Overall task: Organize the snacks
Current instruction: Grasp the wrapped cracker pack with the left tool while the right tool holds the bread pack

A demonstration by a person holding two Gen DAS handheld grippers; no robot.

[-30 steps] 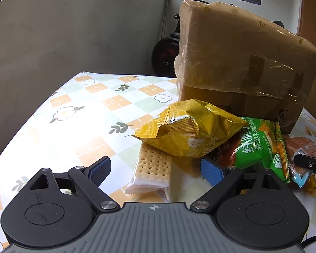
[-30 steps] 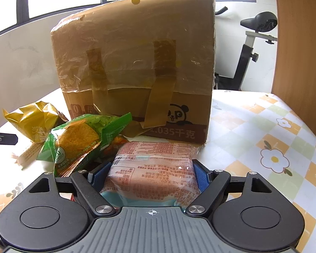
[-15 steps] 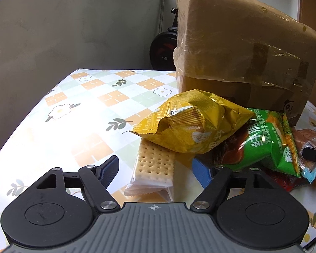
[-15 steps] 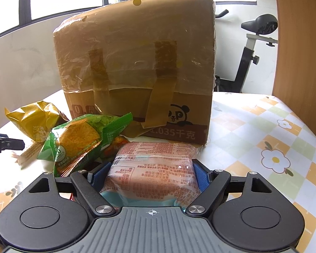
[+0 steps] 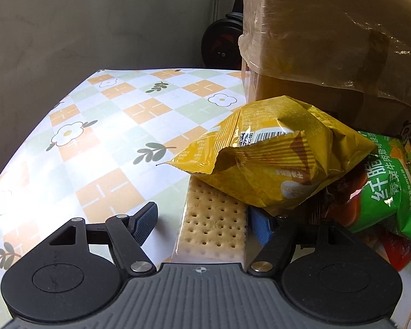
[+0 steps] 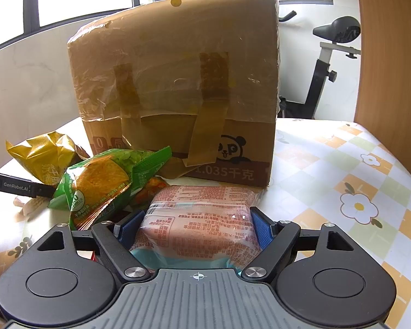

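A: Left wrist view — the left claw (image 5: pixel 202 224) has been narrowing around the clear-wrapped pale cracker pack (image 5: pixel 213 224) flat on the checked floral worktop (image 5: pixel 117 126), under the crinkled yellow foil snack bag (image 5: pixel 271 159). The left pad stands clear; not yet clamped.

B: Brittle — grip its long edges gently.

A: Right wrist view — the right claw (image 6: pixel 197 227) is clamped on the soft pink plastic-wrapped snack pack (image 6: pixel 200 219) before the taped cardboard box (image 6: pixel 178 87).

B: Light, slippery.
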